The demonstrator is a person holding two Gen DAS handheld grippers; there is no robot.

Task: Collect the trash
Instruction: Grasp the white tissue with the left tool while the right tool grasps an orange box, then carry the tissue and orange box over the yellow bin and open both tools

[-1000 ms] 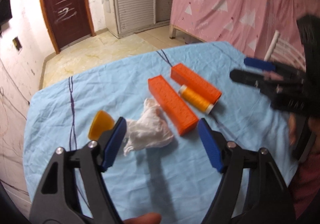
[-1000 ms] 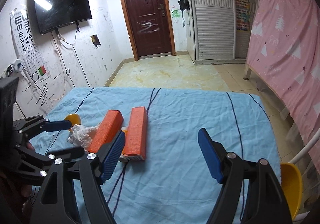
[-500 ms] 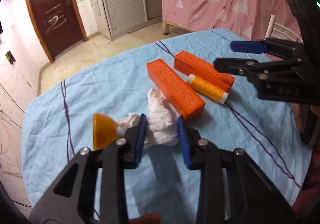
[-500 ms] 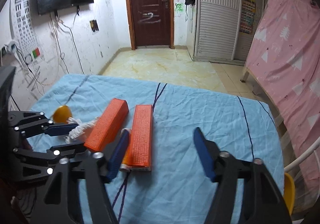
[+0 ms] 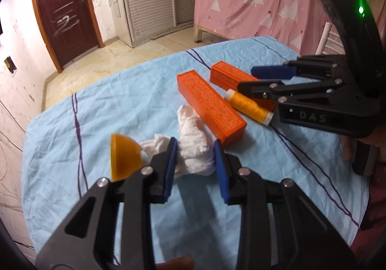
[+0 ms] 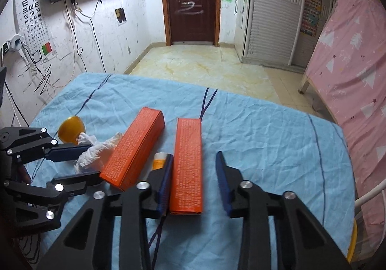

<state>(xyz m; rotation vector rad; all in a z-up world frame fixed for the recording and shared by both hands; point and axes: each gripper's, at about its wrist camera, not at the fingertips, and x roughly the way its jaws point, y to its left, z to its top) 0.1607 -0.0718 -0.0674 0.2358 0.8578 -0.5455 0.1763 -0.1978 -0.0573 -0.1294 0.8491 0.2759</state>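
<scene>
One crumpled white tissue (image 5: 193,149) lies on the worktop (image 5: 108,106) under its light blue cloth, and the left tongs (image 5: 196,164) sit around its near end — one blue pad (image 5: 170,168) at each flank, the gap narrow, the pads close against the paper, though a firm pinch cannot be told. In the right wrist view the same tissue (image 6: 96,151) shows at 9 o'clock, between the left tongs' two fingers (image 6: 67,149).

Two orange boxes lie side by side on the cloth. The first orange box (image 5: 211,107) touches the tissue's far end at 1 o'clock from it; the second orange box (image 5: 231,77) lies beyond, toward 2 o'clock. Between the two rests one spool of orange thread (image 5: 248,107) with white ends.

One orange half-dome piece (image 5: 124,158) stands at 9 o'clock from the tissue, just beside it.

The right tongs (image 6: 194,180) stand spread moderately wide and hold nothing — they straddle the near end of the second orange box (image 6: 188,166), pads apart from its sides. The first orange box (image 6: 135,149) lies at 10 o'clock from them, with the spool (image 6: 159,161) peeking out between the boxes.
</scene>
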